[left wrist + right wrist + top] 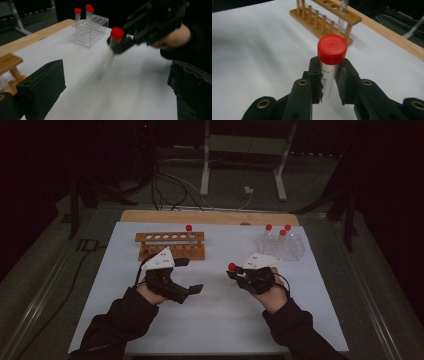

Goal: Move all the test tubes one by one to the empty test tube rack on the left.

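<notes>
A clear tube with a red cap [332, 49] stands between the black jaws of my right gripper [329, 83], which is shut on it just below the cap. From above, that red cap [232, 267] pokes out left of the right gripper [236, 274], over the white mat at centre right. In the left gripper view the tube [111, 53] hangs tilted and blurred from the right gripper [123, 45]. My left gripper [190, 276] is open with nothing between its jaws, in front of the wooden rack [170, 245].
The wooden rack holds one red-capped tube [189, 228] near its right end. A clear plastic rack [295, 251] at the back right carries three red-capped tubes [268, 227]. A white mat [215, 320] covers the table, and a wooden strip [210, 216] runs along its far edge.
</notes>
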The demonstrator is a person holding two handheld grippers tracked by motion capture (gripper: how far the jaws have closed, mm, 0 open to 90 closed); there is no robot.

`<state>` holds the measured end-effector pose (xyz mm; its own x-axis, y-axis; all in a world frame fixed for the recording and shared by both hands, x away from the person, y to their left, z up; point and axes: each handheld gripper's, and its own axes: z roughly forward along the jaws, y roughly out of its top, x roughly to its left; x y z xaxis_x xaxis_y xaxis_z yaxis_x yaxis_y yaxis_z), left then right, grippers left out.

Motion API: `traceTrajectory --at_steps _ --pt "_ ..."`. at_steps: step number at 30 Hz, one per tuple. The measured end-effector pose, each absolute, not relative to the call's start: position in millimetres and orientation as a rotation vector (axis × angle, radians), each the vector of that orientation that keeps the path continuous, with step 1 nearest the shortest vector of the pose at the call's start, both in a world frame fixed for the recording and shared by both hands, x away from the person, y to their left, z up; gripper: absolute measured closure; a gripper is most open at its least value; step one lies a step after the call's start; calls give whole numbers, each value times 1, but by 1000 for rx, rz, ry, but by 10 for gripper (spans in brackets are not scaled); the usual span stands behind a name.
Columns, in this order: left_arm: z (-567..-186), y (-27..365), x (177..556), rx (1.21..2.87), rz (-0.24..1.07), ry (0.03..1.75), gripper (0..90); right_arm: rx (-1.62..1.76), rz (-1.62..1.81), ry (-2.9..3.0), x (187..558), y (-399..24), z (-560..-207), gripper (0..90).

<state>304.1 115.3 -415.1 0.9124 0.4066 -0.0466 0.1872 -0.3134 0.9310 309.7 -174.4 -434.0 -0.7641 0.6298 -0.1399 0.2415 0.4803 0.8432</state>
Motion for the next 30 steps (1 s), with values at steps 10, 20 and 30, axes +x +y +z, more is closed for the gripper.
traceTrajectory --at_steps 10,20,30 --pt "-412 91 309 1919 270 423 214 664 1233 2372 302 -150 -445 745" --pt "-421 71 314 1957 301 424 443 650 1267 2389 298 -143 -442 746" --pt "-424 63 314 1987 301 395 641 645 1270 2387 298 -142 -441 746"
